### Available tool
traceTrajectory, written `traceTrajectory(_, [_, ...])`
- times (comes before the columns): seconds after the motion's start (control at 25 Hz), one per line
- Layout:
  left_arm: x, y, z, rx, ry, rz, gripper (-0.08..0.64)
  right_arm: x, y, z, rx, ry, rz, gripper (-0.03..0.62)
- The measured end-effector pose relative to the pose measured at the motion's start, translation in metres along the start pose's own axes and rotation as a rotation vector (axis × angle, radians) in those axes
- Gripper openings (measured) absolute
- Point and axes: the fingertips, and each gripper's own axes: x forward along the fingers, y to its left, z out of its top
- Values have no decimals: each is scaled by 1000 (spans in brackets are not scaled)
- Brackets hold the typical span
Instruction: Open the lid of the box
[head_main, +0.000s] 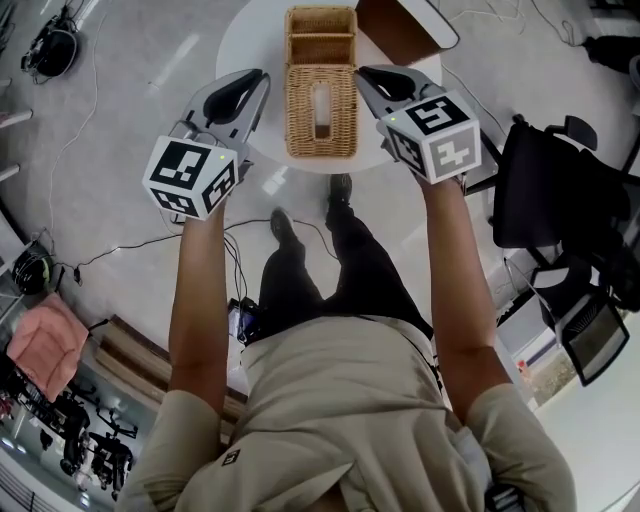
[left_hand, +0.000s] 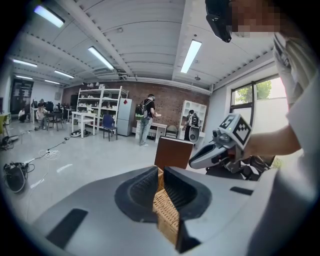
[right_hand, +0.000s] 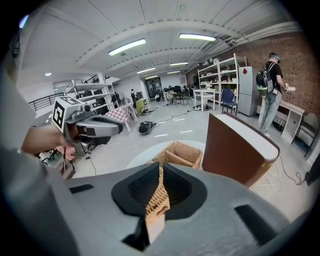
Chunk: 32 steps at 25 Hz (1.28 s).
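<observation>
A wicker box (head_main: 320, 125) stands on the round white table (head_main: 250, 40). Its slotted lid (head_main: 335, 95) lies flat and closed over the near part, and the far compartment (head_main: 320, 35) has no cover. My left gripper (head_main: 257, 83) hovers just left of the box, jaws shut and empty. My right gripper (head_main: 366, 76) hovers just right of it, jaws together with nothing between them. In the left gripper view the box (left_hand: 167, 212) shows through the slit below the gripper (left_hand: 160, 171). The right gripper view shows the box (right_hand: 182, 152) past the gripper (right_hand: 161, 167).
A brown box with a white top (head_main: 395, 30) stands on the table's far right, close to the right gripper. A black chair (head_main: 560, 190) sits to the right of the table. Cables (head_main: 130, 245) lie on the floor at the left. People stand far off near shelves (left_hand: 146, 117).
</observation>
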Motion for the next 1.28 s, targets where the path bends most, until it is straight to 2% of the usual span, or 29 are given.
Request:
traceTrajectory(0.52, [17,1,-55,-49,44,-18,14,36,1,-59,92,74,27,78])
traceTrajectory(0.76, [19,2,-72,-69,57,-20,15,46,1,-75,153,86,33,135])
traceTrajectory(0.96, [22,3,-82,-81,67,-29,15,53,2,-86,260,76,58,167])
traceTrajectory(1.16, [25,2,-93,-101,84,-48,18,59,2,-92,419,40,98,167])
traceTrajectory(1.28, [24,2,-96,-114,90,-60,20,58,1,-89,473,21,103,154])
